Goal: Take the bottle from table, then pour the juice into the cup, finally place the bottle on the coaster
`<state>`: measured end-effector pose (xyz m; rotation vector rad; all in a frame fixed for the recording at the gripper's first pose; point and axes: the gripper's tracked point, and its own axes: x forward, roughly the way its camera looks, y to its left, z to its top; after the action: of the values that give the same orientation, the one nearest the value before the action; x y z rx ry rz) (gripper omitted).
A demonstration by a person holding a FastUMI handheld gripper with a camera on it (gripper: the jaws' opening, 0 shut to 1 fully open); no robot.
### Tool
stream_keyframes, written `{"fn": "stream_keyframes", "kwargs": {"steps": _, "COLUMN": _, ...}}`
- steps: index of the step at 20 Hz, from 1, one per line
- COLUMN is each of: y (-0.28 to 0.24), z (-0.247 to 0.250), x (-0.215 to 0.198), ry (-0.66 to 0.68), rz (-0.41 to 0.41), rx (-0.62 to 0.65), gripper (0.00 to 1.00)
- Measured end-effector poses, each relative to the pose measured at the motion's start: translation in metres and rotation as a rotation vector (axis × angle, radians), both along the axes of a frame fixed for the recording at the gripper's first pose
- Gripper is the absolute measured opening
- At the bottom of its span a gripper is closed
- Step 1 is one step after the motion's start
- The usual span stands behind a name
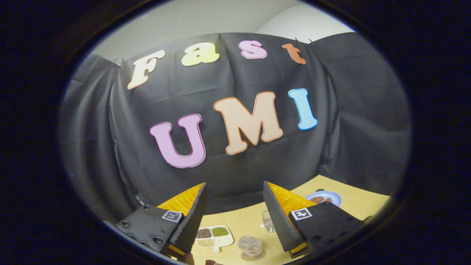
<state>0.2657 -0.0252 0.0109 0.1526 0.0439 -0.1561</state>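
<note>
We see the gripper [234, 191] held high with fingers spread wide on nothing, the clear cup [251, 247] on the table [243, 221] below between them, a divided tray [214, 236] beside it, a plate [323, 198] farther right.

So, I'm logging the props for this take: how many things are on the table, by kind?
Divided white tray of grains and seeds: 1
Clear glass on a round coaster: 1
Small clear cup: 1
Pale blue plate with brown food: 1
Total: 4
All lie below the open gripper, which holds nothing.
</note>
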Motion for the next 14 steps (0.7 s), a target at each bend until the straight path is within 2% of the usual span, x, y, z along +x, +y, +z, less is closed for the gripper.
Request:
{"fn": "stream_keyframes", "kwargs": {"steps": 3, "y": -0.008, "z": 0.033, "x": -0.026, "ry": -0.039, "rz": 0.014, "rx": -0.008, "gripper": 0.91}}
{"fn": "stream_keyframes", "kwargs": {"steps": 7, "y": -0.016, "z": 0.062, "x": -0.041, "ry": -0.057, "rz": 0.030, "rx": -0.058, "gripper": 0.91}}
{"fn": "stream_keyframes", "kwargs": {"steps": 14, "y": -0.017, "z": 0.076, "x": -0.066, "ry": -0.071, "rz": 0.092, "rx": -0.104, "gripper": 0.91}}
